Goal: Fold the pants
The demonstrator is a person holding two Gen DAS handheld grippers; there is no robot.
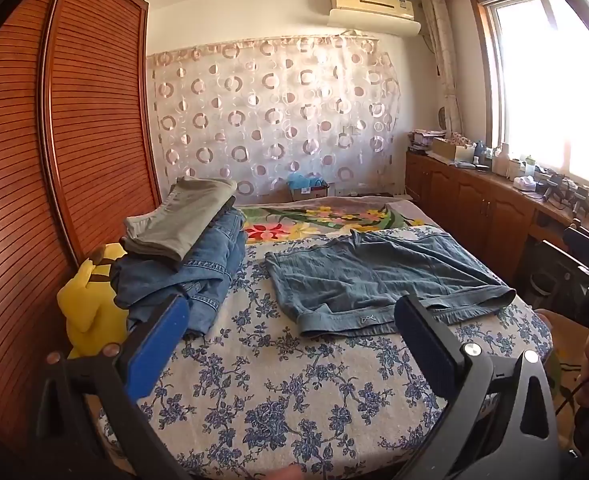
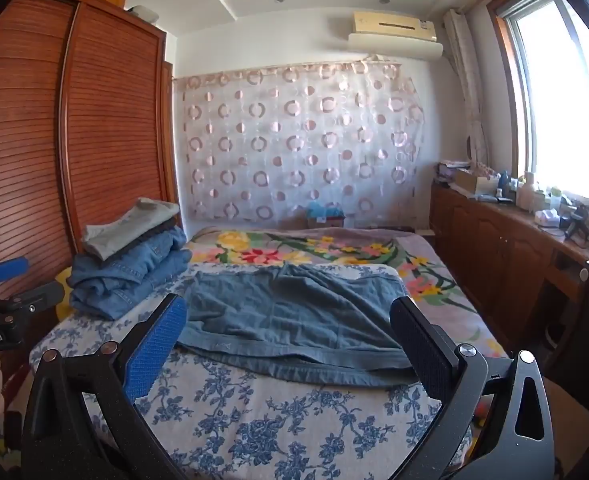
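Fingers of the left gripper point(image 1: 290, 322) and the right gripper point(image 2: 288, 328) both stand wide apart with nothing between them, hovering just short of the near edge of the bed point(image 1: 294, 408) and tilted a little downward. The pants point(image 1: 378, 280), a blue-grey pair, lie spread fairly flat on the blue-flowered bedspread point(image 2: 294, 420), with a thick hemmed band along the edge nearest the grippers, and they look already doubled at least once, though how many layers there are I cannot tell. The step in hand seems to be the reach for the next fold. To do it well, each gripper should probably go to one near corner of that band, slide its lower finger under every layer, pinch firmly, then lift both corners evenly and carry them over to the far edge so the cloth does not twist. Soft bedding may bunch up with the denim, so a low, shallow approach would help. To the left sits a stack of folded clothes point(image 1: 182, 256), beside a yellow plush toy point(image 1: 90, 300) and a slatted wooden wardrobe point(image 1: 54, 140). A patterned curtain point(image 2: 294, 140) hangs behind the bed; a bright window point(image 2: 566, 100) and cluttered wooden cabinets point(image 2: 506, 256) line the right.
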